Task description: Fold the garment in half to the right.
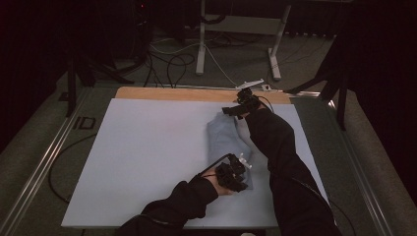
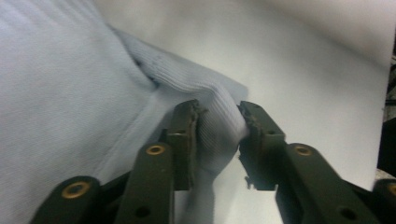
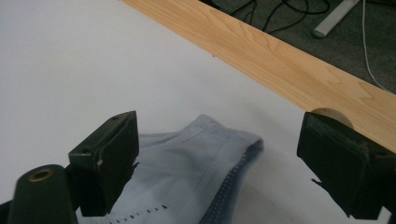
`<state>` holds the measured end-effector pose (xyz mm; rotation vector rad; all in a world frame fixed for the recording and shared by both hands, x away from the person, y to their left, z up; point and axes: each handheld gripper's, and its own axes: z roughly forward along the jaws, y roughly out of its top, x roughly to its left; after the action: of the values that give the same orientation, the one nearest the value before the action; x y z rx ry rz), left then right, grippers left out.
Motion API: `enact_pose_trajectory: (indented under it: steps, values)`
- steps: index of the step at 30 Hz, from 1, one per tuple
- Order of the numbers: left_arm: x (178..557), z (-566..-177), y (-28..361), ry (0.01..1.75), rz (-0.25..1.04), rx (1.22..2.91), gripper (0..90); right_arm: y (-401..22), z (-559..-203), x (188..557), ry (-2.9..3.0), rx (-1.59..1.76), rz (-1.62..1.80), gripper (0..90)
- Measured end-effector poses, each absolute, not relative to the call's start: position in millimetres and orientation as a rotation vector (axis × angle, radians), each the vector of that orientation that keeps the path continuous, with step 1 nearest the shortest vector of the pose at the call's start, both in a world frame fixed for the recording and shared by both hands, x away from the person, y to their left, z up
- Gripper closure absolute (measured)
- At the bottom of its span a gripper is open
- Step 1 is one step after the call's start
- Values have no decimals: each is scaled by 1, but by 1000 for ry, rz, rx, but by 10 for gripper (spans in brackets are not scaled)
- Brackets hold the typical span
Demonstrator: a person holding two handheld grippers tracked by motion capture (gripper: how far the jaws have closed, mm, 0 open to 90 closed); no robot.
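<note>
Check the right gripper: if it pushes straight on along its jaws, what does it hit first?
Probably the light blue garment, whose end lies between the open jaws of the right gripper. Past it come the white sheet and the wooden table edge. Depth is unclear.

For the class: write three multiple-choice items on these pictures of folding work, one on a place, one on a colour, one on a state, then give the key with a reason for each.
1. Where does the garment lie?
A. on the white sheet, right of its middle
B. on the floor
C. on the bare wooden strip

2. What colour is the garment?
A. dark red
B. pale blue
C. black

3. How do the jaws of the right hand-held gripper stand?
A. clamped on the wooden strip
B. wide apart above the garment's edge
C. shut on a cable

Key: 1 A, the high view shows it on the sheet, short of the wood. 2 B, both gripper views show pale blue fabric. 3 B, the right gripper view shows a wide gap, with no pad on the cloth.
</note>
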<state>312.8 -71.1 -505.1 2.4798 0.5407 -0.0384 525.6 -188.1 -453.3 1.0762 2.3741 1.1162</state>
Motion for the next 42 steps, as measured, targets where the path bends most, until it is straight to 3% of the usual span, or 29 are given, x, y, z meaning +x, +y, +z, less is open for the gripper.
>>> enact_pose_trajectory:
  steps: [3, 9, 17, 22, 27, 42]
  values:
    - [310, -506, -76, 512, -54, 2484, 655, -189, -454, 524, 2375, 1072, 1119, 128]
    - [306, -506, -82, 514, 6, 2483, 873, -188, -458, 519, 2383, 1064, 1105, 137]
    - [302, -496, -87, 512, 25, 2400, 882, -188, -457, 518, 2389, 1064, 1136, 137]
    - [303, -509, -96, 508, 26, 2450, 878, -186, -458, 518, 2391, 1065, 1144, 136]
    - [306, -515, -95, 514, -46, 2434, 796, -185, -459, 518, 2401, 1056, 1142, 136]
    - [292, -489, -80, 377, -62, 2408, 595, -186, -453, 518, 2401, 1039, 1148, 132]
